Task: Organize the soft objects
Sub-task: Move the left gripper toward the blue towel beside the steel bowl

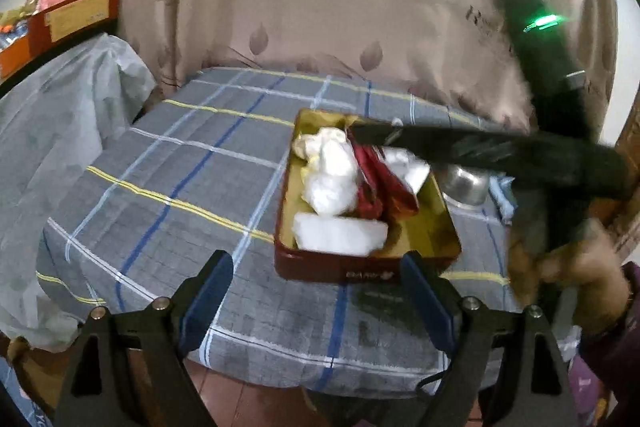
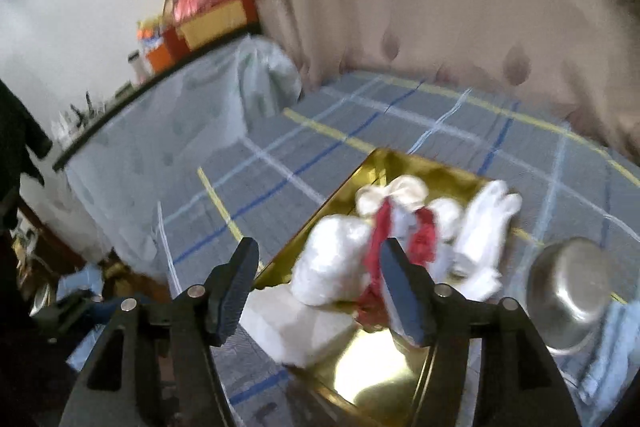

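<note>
A red tin with a gold inside (image 1: 436,227) (image 2: 404,163) sits on the checked grey cloth. It holds white soft bundles (image 1: 332,183) (image 2: 332,267), a white foam block (image 1: 340,237) (image 2: 288,323), a red cloth (image 1: 372,183) (image 2: 424,239) and a white glove (image 2: 484,235). My left gripper (image 1: 318,277) is open and empty, low in front of the tin's near wall. My right gripper (image 2: 318,267) is open and empty above the tin, over the bundles. In the left wrist view it (image 1: 360,131) reaches in blurred from the right.
A steel bowl (image 1: 466,183) (image 2: 568,291) and a light blue cloth (image 1: 504,195) (image 2: 608,355) lie right of the tin. A covered bench (image 1: 60,123) with orange boxes (image 1: 60,19) stands left. A pink curtain (image 1: 340,7) hangs behind.
</note>
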Motion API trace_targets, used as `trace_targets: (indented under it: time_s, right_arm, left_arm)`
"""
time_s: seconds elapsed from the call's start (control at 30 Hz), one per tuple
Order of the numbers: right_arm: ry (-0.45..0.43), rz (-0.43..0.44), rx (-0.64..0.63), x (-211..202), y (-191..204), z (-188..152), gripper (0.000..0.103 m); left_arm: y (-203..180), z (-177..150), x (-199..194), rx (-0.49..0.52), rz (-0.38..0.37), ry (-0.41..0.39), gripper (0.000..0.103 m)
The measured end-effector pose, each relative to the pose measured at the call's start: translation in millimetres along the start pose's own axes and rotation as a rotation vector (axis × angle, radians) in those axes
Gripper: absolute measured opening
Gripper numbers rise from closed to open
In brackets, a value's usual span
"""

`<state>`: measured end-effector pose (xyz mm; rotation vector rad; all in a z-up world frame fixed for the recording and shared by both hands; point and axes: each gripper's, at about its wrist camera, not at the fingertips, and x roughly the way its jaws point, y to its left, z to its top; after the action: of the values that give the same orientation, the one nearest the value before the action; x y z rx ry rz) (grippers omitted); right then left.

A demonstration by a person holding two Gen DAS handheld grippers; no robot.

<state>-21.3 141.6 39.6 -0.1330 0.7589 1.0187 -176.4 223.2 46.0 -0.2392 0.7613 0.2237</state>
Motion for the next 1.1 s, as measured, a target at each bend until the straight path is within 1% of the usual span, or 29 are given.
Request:
trace_targets:
  time_s: [0.03, 0.1, 0.13, 0.23, 0.3, 0.4, 0.53, 0.63, 0.67, 0.73, 0.77, 0.8, 0.83, 0.87, 0.93, 0.97, 1.03, 1.1]
  right_arm:
    - [-0.04, -0.012, 0.012, -19, -5, -8, 0.063]
    - [-0.073, -0.041, 0.03, -42, -14, -21, 0.069]
    - [-0.09, -0.083, 0.045, -61, -24, -36, 0.072]
    - [-0.104, -0.178, 0.1, -99, -55, -71, 0.072]
    - [-0.094, -0.266, 0.157, -126, -87, -99, 0.072]
    - [-0.07, -0.458, 0.257, -164, -144, -143, 0.072]
    - [-0.049, -0.627, 0.379, -198, -208, -183, 0.072]
    - [-0.028, -0.742, 0.474, -215, -256, -204, 0.073]
    - [-0.026, -0.762, 0.493, -219, -267, -210, 0.073]
    - [-0.024, -0.781, 0.524, -221, -282, -221, 0.075]
    - [-0.024, -0.779, 0.541, -221, -288, -227, 0.075]
    - [-0.021, -0.757, 0.571, -221, -293, -231, 0.075]
    - [-0.027, -0.74, 0.583, -222, -296, -232, 0.076]
    - [-0.048, -0.73, 0.578, -223, -297, -231, 0.079]
    - [-0.049, -0.722, 0.564, -222, -294, -231, 0.079]
    - [-0.046, -0.705, 0.55, -221, -292, -231, 0.079]
    - [-0.058, -0.69, 0.534, -221, -288, -230, 0.079]
    - [-0.086, -0.675, 0.528, -223, -286, -230, 0.079]
  left_arm:
    - [-3, -1, 4, 0.009, -0.009, 0.02, 0.088]
    - [-8, -6, 9, 0.019, -0.039, 0.044, 0.088]
    - [-13, -8, 10, 0.031, -0.046, 0.047, 0.088]
    - [-28, -14, 11, 0.096, -0.048, 0.056, 0.088]
    - [-42, -18, 13, 0.14, -0.056, 0.069, 0.088]
    - [-69, -25, 17, 0.225, -0.07, 0.096, 0.088]
    - [-107, -27, 22, 0.316, -0.102, 0.12, 0.088]
    - [-144, -17, 27, 0.347, -0.175, 0.119, 0.088]
    - [-159, -9, 34, 0.34, -0.222, 0.133, 0.088]
    - [-177, 4, 47, 0.314, -0.3, 0.177, 0.088]
    - [-190, 15, 58, 0.291, -0.356, 0.209, 0.088]
    - [-197, 22, 65, 0.281, -0.378, 0.22, 0.088]
    - [-206, 29, 73, 0.275, -0.393, 0.231, 0.088]
    - [-220, 39, 84, 0.283, -0.407, 0.242, 0.088]
    - [-239, 51, 103, 0.289, -0.431, 0.274, 0.088]
    - [-247, 53, 112, 0.288, -0.442, 0.289, 0.088]
    - [-261, 58, 132, 0.291, -0.456, 0.338, 0.088]
    - [-272, 62, 157, 0.277, -0.452, 0.401, 0.088]
